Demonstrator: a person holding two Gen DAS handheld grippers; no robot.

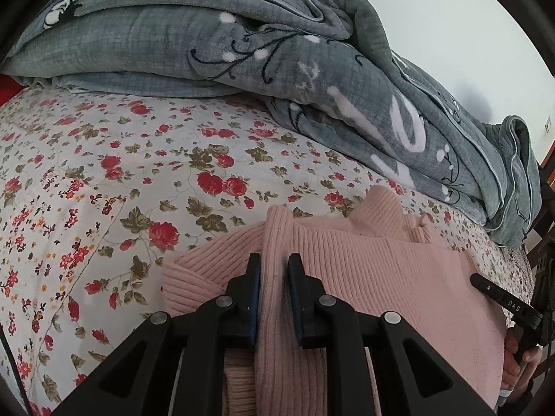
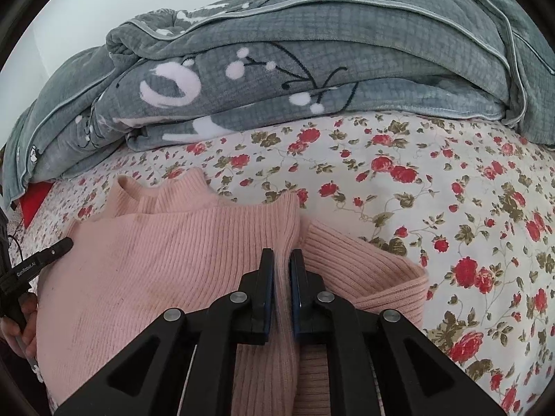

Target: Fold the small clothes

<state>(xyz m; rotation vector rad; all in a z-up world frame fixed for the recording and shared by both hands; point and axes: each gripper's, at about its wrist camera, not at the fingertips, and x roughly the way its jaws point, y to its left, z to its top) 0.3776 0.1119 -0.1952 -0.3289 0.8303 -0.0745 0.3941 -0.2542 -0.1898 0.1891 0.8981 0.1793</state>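
Pink ribbed sweater (image 1: pixel 364 270), sleeves folded in over body, flat on floral bedsheet (image 1: pixel 138 159).

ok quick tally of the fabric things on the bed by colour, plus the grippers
pink: 1, the ribbed sweater
grey: 1, the blanket
floral white and red: 1, the bedsheet
black grippers: 2, left gripper and right gripper, each pinching sweater
total: 5

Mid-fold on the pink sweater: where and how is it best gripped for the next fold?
Keep the holds you have. The left hand-held gripper and right hand-held gripper each pinch a raised ridge of the pink sweater near its outer sides, reached from the hem end. The ribbed knit bunches easily there, collar pointing away.
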